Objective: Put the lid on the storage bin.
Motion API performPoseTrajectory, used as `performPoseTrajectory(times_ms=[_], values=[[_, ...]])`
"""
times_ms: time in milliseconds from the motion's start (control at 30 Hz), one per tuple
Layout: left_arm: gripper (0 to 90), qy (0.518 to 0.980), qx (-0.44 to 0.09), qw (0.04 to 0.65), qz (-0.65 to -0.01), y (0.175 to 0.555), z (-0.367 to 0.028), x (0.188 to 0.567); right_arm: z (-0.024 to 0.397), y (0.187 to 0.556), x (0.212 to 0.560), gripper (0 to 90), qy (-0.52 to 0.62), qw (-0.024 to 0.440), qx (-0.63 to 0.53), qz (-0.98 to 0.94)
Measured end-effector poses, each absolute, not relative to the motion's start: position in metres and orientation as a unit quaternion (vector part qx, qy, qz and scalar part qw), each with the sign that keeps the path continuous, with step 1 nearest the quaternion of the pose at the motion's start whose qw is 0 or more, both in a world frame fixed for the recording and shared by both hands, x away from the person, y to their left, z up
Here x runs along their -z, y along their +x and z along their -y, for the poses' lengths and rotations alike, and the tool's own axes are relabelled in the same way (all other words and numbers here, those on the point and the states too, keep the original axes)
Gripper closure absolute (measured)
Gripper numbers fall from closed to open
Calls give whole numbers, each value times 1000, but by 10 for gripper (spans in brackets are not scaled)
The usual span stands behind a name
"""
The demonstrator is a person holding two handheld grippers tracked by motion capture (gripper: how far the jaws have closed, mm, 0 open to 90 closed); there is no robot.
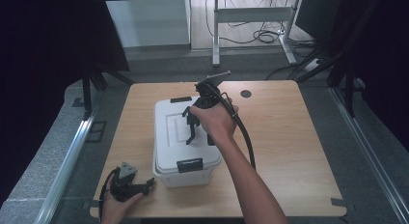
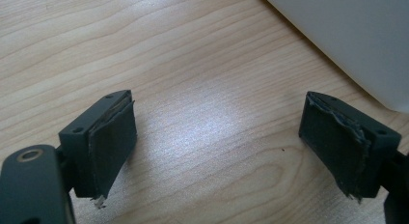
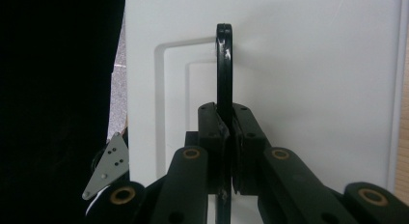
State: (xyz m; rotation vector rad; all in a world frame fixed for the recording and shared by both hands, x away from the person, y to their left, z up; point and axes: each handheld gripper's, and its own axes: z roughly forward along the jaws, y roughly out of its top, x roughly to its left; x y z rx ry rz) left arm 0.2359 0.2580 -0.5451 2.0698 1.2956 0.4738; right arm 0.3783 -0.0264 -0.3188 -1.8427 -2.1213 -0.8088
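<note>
Right now I am holding the right gripper [image 1: 193, 130] over one white storage box [image 1: 185, 142], which is sitting on the wooden table [image 1: 289, 137] a little toward its left half, with its near end close to the table's near edge. My right gripper's jaws are clamping a thin black handle [image 3: 224, 64] that is standing up edgewise from the recessed panel of the box lid [image 3: 313, 79]; in the right gripper view the pads are pressing on it from both sides. I am counting two black latches on the box, one at its far end [image 1: 180, 99] and one at its near end [image 1: 189, 164], both lying flat against the lid.

My left gripper [image 1: 144, 186] is resting near the table's near left corner, just beside the box's near left corner but apart from it. Its jaws are standing wide apart with only bare wood between them, and a corner of the white box wall [image 2: 357, 35] is showing ahead of it.

One small dark round mark [image 1: 246, 93] is sitting near the table's far edge, well clear of the box. Nothing is lying between either gripper and the box. A cable [image 1: 246, 137] is trailing from the right gripper across the table.
</note>
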Motion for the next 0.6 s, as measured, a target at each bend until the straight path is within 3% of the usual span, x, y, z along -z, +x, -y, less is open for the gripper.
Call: performPoseTrajectory(times_ms=[600], values=[[131, 789, -180, 322, -491, 236, -258, 545, 18, 387, 340, 846, -659, 125, 256, 696]])
